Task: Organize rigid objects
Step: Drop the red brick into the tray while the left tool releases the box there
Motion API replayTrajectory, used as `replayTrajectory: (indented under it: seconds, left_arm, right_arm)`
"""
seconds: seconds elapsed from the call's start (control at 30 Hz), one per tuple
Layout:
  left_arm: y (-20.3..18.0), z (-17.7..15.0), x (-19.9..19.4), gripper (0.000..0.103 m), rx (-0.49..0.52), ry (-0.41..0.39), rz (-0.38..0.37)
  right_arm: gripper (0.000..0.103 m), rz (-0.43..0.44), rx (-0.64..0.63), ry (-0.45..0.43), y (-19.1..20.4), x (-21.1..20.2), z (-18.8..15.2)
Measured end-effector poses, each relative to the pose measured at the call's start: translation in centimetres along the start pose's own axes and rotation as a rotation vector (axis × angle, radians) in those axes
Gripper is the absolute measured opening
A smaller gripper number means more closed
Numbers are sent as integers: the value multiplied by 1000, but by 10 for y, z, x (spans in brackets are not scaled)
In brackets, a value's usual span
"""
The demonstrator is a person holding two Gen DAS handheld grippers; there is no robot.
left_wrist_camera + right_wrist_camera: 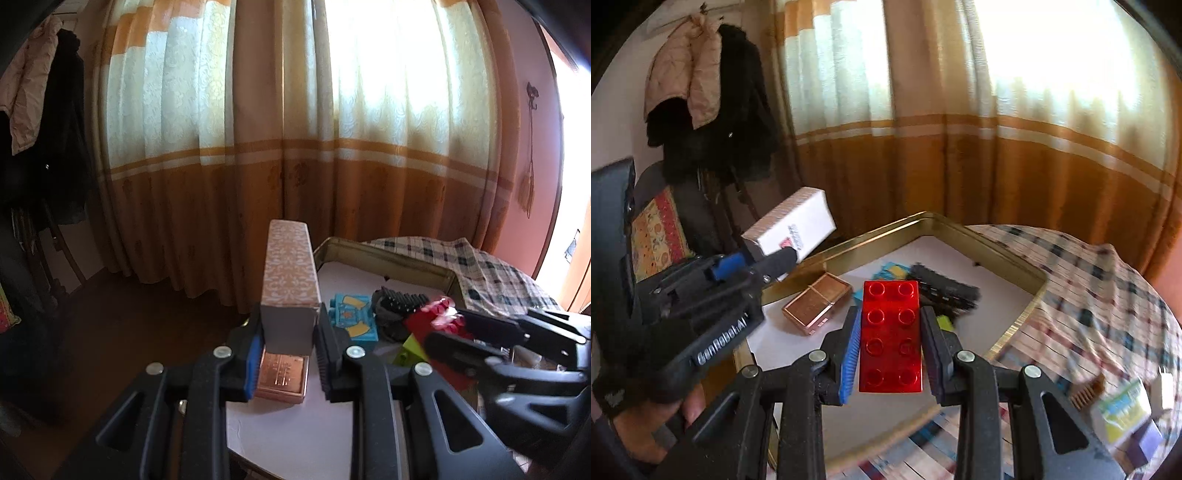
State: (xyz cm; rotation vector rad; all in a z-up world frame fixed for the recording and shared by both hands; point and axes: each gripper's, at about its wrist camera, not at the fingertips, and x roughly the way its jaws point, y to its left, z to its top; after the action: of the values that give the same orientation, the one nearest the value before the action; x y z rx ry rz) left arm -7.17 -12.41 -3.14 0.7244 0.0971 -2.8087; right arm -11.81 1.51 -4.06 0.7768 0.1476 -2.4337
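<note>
Your left gripper [288, 328] squeezes tall patterned box [290, 273] – box up in air over gold tray [960, 227]. Your right gripper [890, 347] squeezes red brick [891, 332] – brick lifted over same tray, above copper case [817, 302].

Backlit in both views — daylight through the curtains [295, 110] blows out to white glare at upper right. Left side of room dim, hanging coats [713, 92] nearly black. Strong fisheye bending and dark vignette at the corners. Motion blur smears the checked cloth [1089, 295] in the right wrist view — the right gripper [448, 325] is soft in the left view.
</note>
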Motion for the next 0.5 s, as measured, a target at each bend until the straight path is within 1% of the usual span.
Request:
replayTrajectory:
  seconds: [0.2, 0.27, 0.3, 0.33, 0.37, 0.4, 0.47, 0.5]
  left_arm:
    - [3, -2, 7, 24, -1, 24, 12]
    - [5, -2, 8, 25, -12, 25, 27]
    - [5, -2, 9, 25, -16, 26, 29]
    - [7, -2, 9, 27, -20, 28, 32]
    - [7, -2, 9, 32, -24, 26, 36]
    - [8, -2, 8, 35, -27, 22, 43]
    - [9, -2, 6, 44, -28, 16, 49]
    - [9, -2, 5, 45, -29, 13, 52]
  right_arm:
    - [34, -1, -26, 12, 12, 19, 2]
    - [35, 13, -23, 19, 11, 23, 1]
    - [40, 5, -24, 16, 11, 23, 1]
    - [43, -3, -24, 12, 10, 23, 0]
    - [46, -6, -16, 7, 9, 22, -1]
    - [47, -4, -8, 3, 7, 20, -2]
    - [48, -12, 5, 0, 3, 16, -4]
    - [49, -15, 9, -2, 1, 14, -6]
